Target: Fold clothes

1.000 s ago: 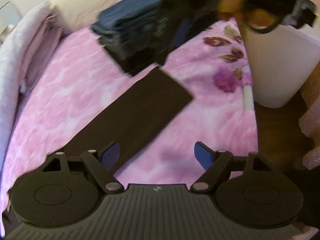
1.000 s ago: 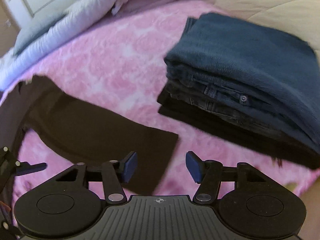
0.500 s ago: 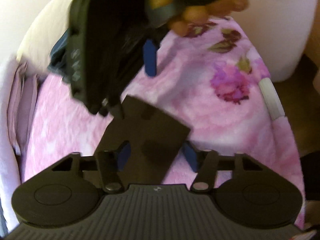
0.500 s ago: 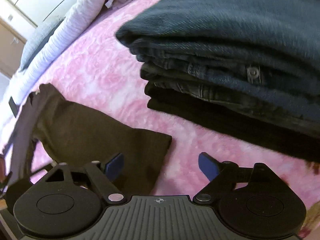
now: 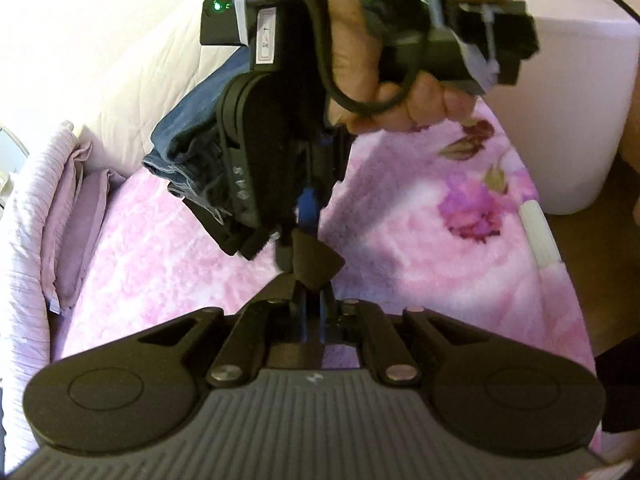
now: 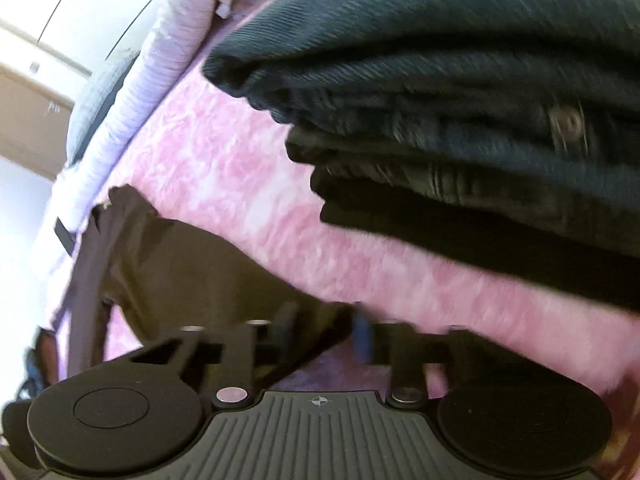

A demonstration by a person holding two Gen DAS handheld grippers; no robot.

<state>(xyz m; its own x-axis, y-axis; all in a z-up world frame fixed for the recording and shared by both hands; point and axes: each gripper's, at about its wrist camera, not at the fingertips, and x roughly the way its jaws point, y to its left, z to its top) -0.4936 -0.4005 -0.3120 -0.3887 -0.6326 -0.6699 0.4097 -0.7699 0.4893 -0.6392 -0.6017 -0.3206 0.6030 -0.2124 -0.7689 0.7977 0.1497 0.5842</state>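
Note:
A dark brown garment (image 6: 188, 276) lies on the pink blanket (image 6: 224, 176). My left gripper (image 5: 313, 304) is shut on a corner of the brown garment (image 5: 316, 264), which sticks up between its fingers. In the left wrist view my right gripper (image 5: 310, 216), held by a hand, points down right at that same corner. In the right wrist view my right gripper (image 6: 324, 328) is blurred, with the garment's edge between its narrowly parted fingers; I cannot tell if it grips.
A stack of folded dark blue and black clothes (image 6: 472, 92) sits on the blanket just beyond the grippers, also in the left wrist view (image 5: 192, 148). A white bin (image 5: 576, 112) stands at the bed's right. A lilac pillow (image 5: 52, 216) and a cream duvet (image 5: 132, 40) lie behind.
My left gripper has closed on the garment's corner. My right gripper has come in to the same corner and its fingers have narrowed around the cloth edge.

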